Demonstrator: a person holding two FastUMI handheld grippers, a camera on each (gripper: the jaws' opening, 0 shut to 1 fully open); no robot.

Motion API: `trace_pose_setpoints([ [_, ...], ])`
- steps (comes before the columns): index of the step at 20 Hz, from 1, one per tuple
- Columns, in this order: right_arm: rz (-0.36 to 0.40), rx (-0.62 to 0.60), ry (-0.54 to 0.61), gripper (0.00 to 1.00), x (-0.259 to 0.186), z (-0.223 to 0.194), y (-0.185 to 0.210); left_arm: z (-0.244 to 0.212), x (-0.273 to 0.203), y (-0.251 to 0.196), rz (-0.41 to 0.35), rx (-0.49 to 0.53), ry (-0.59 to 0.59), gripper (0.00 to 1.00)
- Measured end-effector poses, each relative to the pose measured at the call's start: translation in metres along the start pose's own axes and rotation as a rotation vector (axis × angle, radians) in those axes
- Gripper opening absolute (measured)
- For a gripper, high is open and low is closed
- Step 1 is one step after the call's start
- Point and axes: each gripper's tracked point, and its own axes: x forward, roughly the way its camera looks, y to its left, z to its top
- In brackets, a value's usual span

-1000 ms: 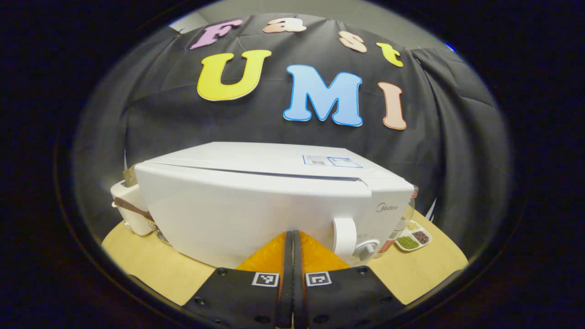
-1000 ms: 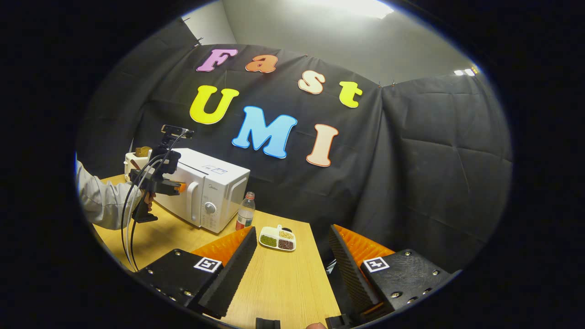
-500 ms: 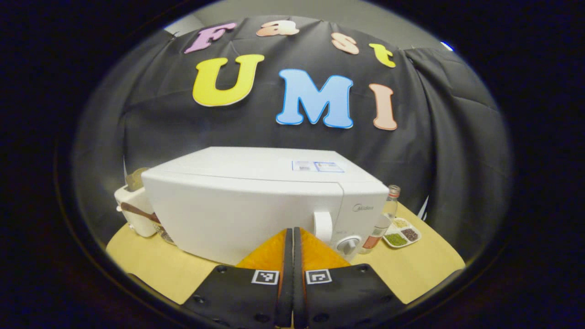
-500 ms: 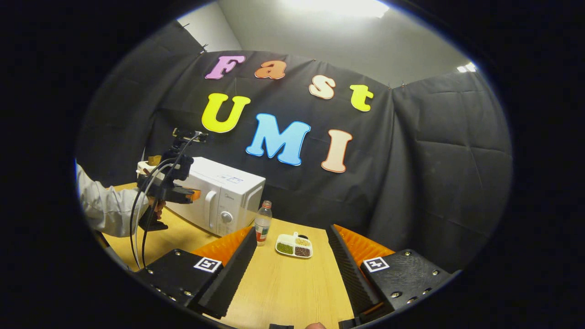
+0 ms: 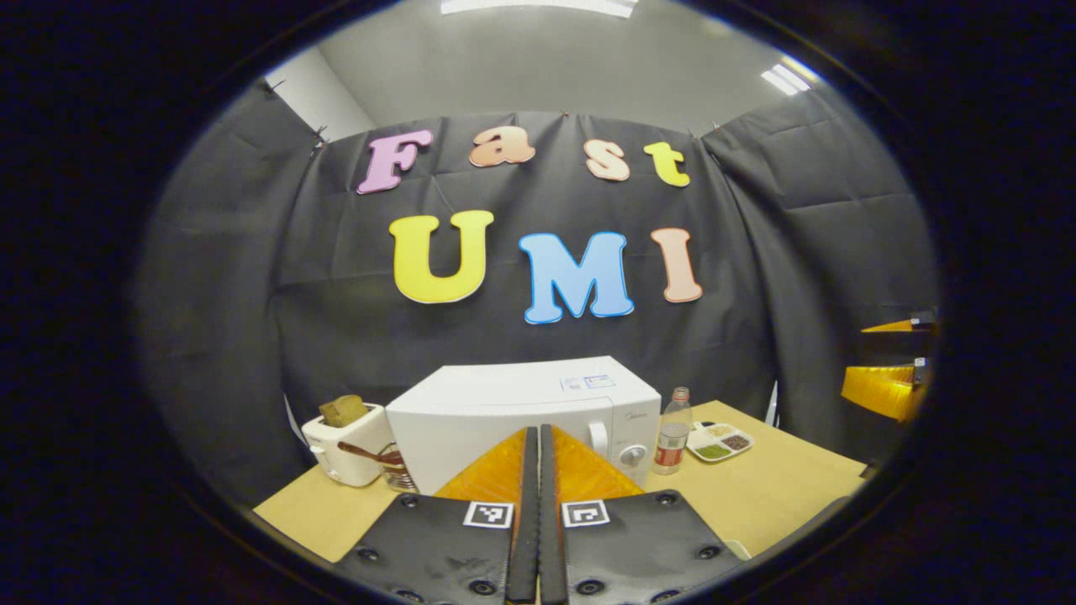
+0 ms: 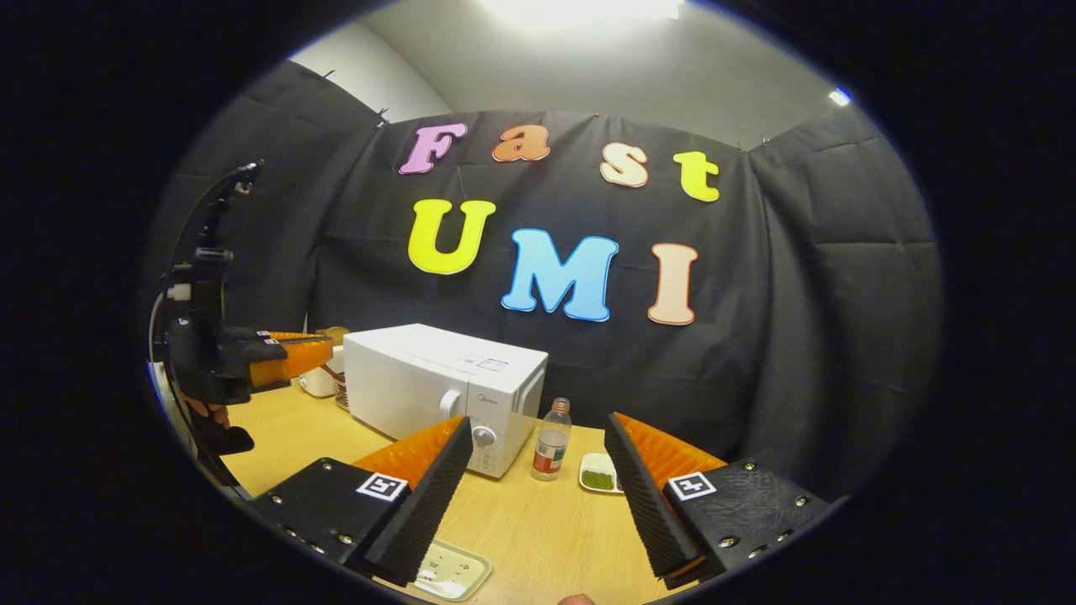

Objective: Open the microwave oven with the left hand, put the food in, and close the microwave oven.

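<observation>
Left hand-held gripper (image 5: 539, 470) closed, level toward microwave (image 5: 521, 412); right hand-held gripper (image 6: 538, 470) open above table (image 6: 538, 529).

The microwave oven (image 5: 513, 416) is white, and so is the toaster (image 5: 346, 451) on its left. The table (image 6: 538, 525) is light yellow wood. The bottle (image 6: 551, 441) on the right has a red label, and the little white dish (image 5: 719, 441) holds green and brown bits.

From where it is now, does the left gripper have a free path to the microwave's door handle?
Probably yes: the left gripper faces the microwave with bare table between and the handle uncovered, but its jaws are shut.
</observation>
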Motion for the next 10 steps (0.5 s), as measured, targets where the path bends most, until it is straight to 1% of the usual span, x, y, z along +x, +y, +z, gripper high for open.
trace_pose_setpoints([
  [3,0.012,0.011,-0.03,0.97,0.003,0.012,0.006,0.023,-0.037,0.02,0.038,0.028,-0.041,0.07],
  [7,0.011,0.022,-0.069,0.96,0.0,0.023,0.016,0.033,-0.075,0.027,0.064,0.01,-0.079,0.08],
  [9,0.018,0.026,-0.086,0.96,-0.001,0.029,0.023,0.041,-0.089,0.03,0.076,-0.007,-0.103,0.25],
  [10,0.027,0.025,-0.089,0.97,-0.001,0.03,0.027,0.042,-0.093,0.036,0.093,-0.014,-0.117,0.48],
])
